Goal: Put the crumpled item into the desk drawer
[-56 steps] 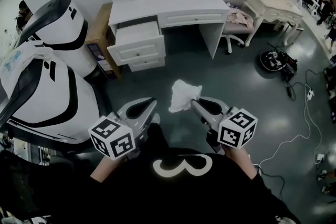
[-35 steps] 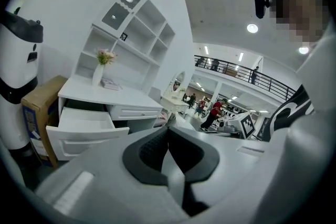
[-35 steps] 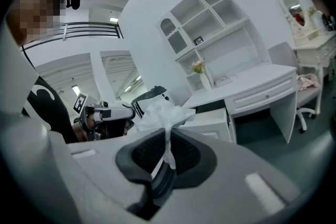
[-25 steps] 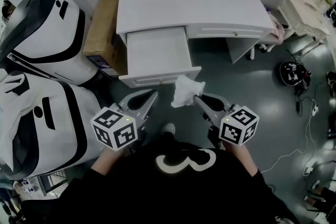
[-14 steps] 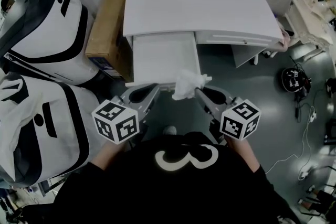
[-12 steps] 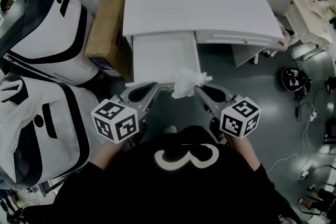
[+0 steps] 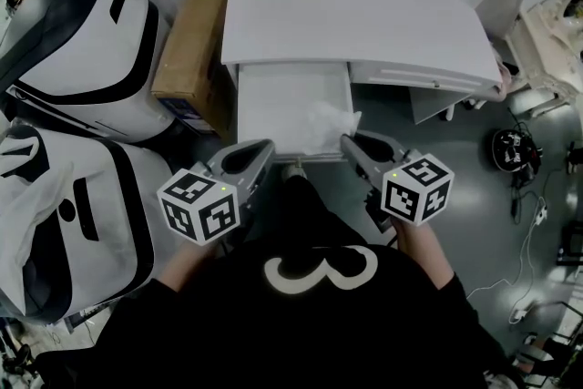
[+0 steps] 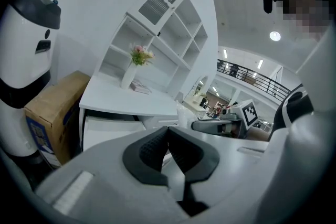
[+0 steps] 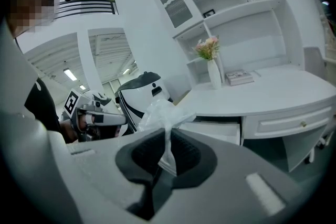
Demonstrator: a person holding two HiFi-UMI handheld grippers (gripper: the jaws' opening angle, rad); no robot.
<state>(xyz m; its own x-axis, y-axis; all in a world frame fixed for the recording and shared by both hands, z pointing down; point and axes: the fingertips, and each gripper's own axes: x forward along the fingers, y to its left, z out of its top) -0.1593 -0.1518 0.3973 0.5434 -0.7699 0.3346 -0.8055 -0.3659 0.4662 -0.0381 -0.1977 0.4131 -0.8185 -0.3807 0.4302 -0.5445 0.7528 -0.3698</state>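
Your right gripper (image 7: 350, 141) has its jaws nipped onto a thin tail of the crumpled item (image 7: 326, 121), w/ the white bunch puffing up and fwd past the tips. In the head view that bunch sits over the near right corner of the open drawer (image 7: 273, 100), just past its front edge, so you're prob at the drop step but only barely inside. Your left gripper (image 7: 262, 150) has its jaws pressed together on nothing, near the drawer front on the left, apart from the item.

To do this bit well:
- Carry the item farther in and a touch left, toward the drawer's middle, before you release, b/c a light wad let go at the lip could slip off onto the floor (image 7: 455, 159).
- Lower the tips toward the drawer bottom, don't drop from height.
- Mind the desk (image 7: 364, 14) top, which overhangs the drawer's far end.
- Spread the jaws wide, since the thin stuff may cling to a pad. If so, a small shake or a nudge from the left gripper should free it
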